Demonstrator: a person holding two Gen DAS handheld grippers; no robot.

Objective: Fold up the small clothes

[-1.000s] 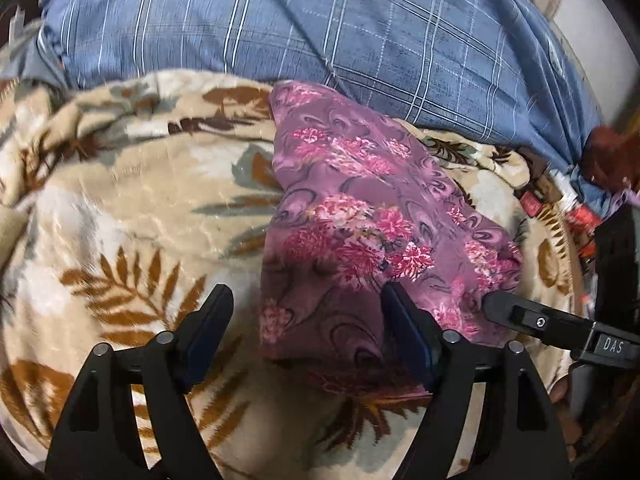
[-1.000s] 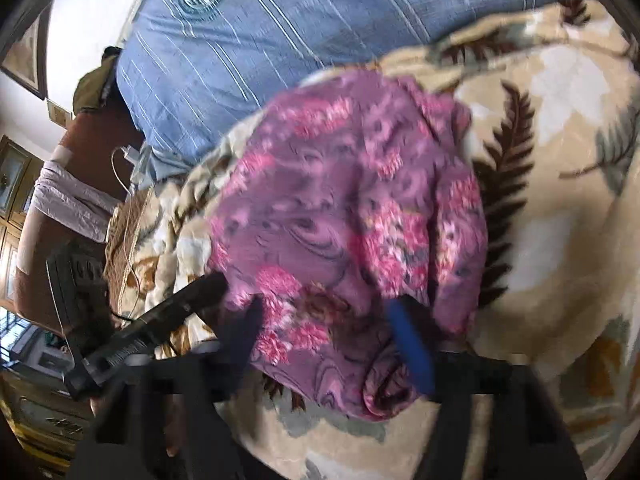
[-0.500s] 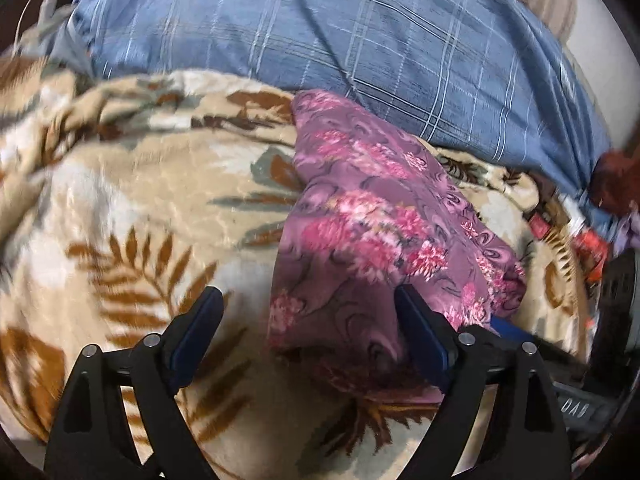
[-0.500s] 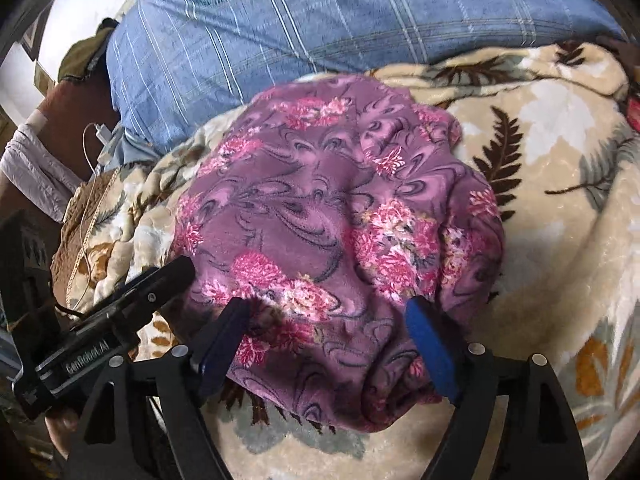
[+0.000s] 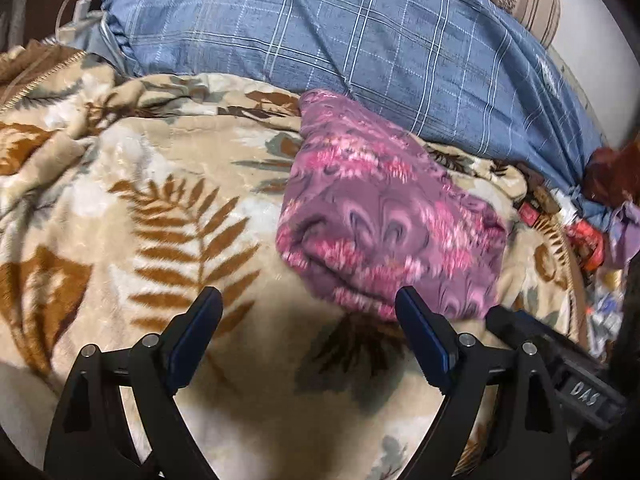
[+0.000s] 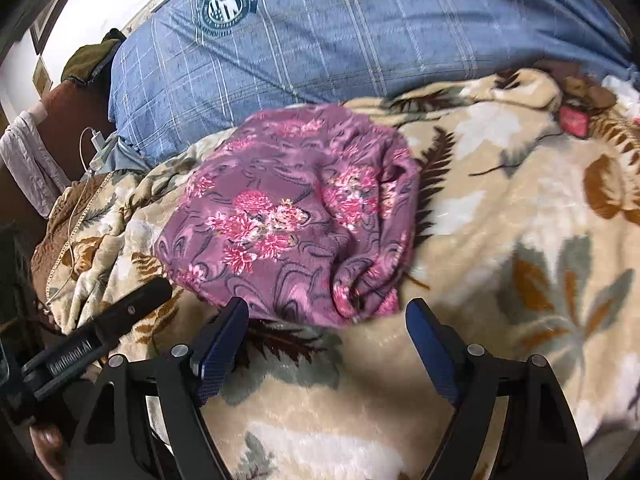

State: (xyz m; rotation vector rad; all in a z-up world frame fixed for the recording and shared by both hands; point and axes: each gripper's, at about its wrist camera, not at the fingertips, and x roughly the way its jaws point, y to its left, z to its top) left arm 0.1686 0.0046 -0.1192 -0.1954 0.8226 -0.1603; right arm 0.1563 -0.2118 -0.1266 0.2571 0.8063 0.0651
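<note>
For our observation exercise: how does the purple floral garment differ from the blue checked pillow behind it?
The purple floral garment carries pink flowers; the blue checked pillow has pale grid lines and a round emblem. The garment is a smaller, folded bundle; the pillow is far larger and plump. Both rest on the leaf-print blanket and touch.

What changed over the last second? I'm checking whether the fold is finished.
Both grippers, left and right, backed off the purple cloth; their open jaws, earlier over its near edge, now stand clear of it and empty. The cloth stayed folded on the blanket, before the blue pillow.
</note>
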